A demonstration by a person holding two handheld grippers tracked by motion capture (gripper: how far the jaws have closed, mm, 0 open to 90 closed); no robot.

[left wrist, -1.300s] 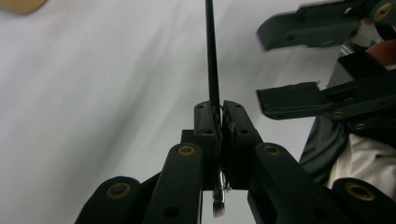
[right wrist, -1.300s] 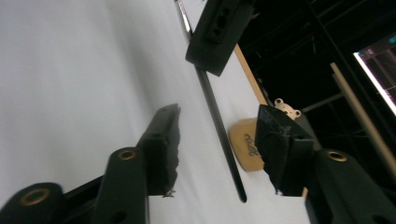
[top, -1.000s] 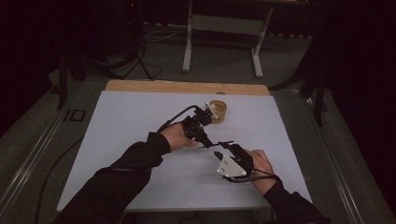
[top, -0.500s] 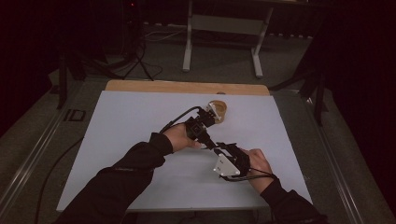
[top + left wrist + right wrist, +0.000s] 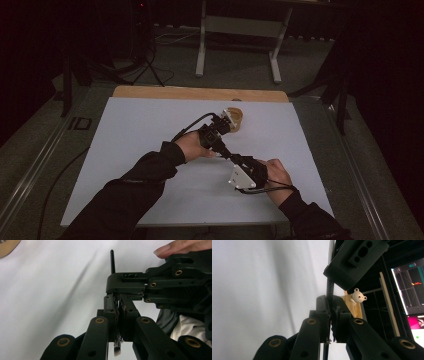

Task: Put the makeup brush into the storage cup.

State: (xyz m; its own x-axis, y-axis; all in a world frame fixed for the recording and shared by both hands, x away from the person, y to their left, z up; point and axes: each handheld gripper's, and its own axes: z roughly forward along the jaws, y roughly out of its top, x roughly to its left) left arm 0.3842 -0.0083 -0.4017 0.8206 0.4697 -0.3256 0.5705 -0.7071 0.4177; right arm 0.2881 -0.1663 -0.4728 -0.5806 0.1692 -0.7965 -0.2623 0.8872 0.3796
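Observation:
A thin black brush (image 5: pixel 112 262) with a pale bristle tip is held between both grippers above the white table (image 5: pixel 140 130). My left gripper (image 5: pixel 118 300) is shut on its handle, bristles hanging below the jaws. My right gripper (image 5: pixel 125 283) comes in from the side, shut on the same handle just beyond. In the right gripper view the right gripper (image 5: pixel 330 302) clamps the brush handle (image 5: pixel 329 287), with the left gripper (image 5: pixel 352 262) close above. In the high view the left gripper (image 5: pixel 216 134) and right gripper (image 5: pixel 235 161) meet near the table's middle.
A tan wooden holder (image 5: pixel 234 116) with a small white bear figure (image 5: pixel 358 298) sits just beyond the left gripper, near the table's far edge. A wooden strip (image 5: pixel 200 93) borders that edge. Monitor screens (image 5: pixel 409 290) glow at the side.
The two grippers have drawn together; the left one shifted slightly right and the right one moved up to it, so both now meet on the brush.

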